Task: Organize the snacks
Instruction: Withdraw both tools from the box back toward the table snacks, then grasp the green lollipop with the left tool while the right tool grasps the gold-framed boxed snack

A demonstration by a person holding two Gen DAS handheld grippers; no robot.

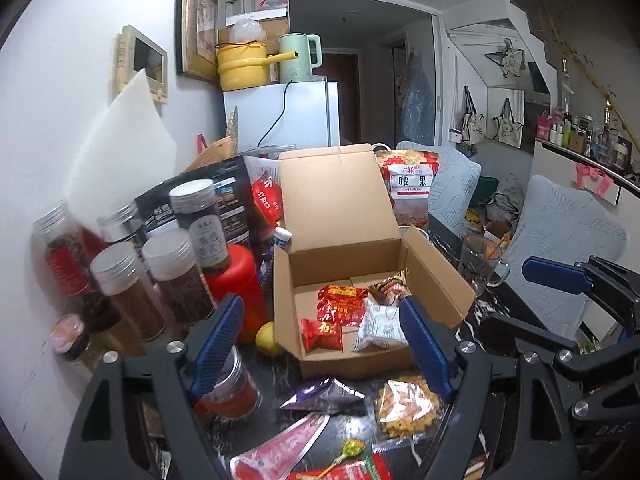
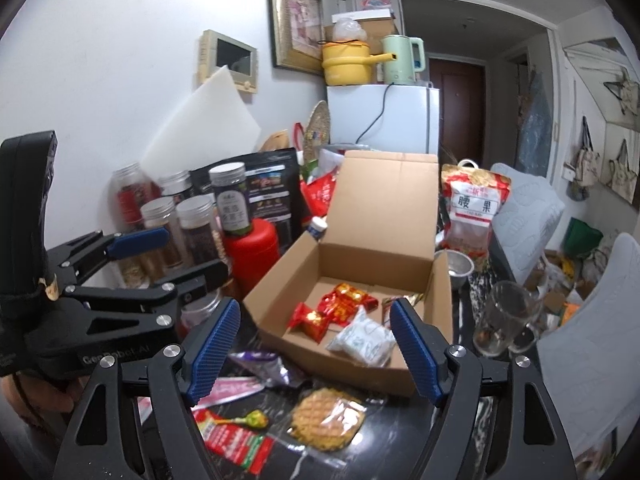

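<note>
At the far left of the left wrist view, clear plastic jars with silver screw lids crowd the dark marbled desk against a white wall, beside a red plastic canister.

The left gripper fills the lower centre, its blue ribbed pads spread wide with nothing between them. Beyond it, at centre frame, sits the open brown cardboard box, lid flap standing upright. It already contains red foil-wrapped candies and a white printed sachet.

Loose snacks lie on the desk in front of the box: a purple foil packet at lower centre, a round waffle biscuit in clear wrap just right of it, a pink-red flat sachet and a yellow-green wrapped lollipop near the bottom edge.

In the right wrist view, the right gripper is likewise wide and empty. An empty glass mug stands right of the box.

The next pick is probably the waffle biscuit or the purple packet. Either gripper should come down with its pads either side of the wrapper, close gently so the biscuit does not crack, lift clear of the front wall of the box, and release over a bare part of its floor. The mug is best avoided.
</note>
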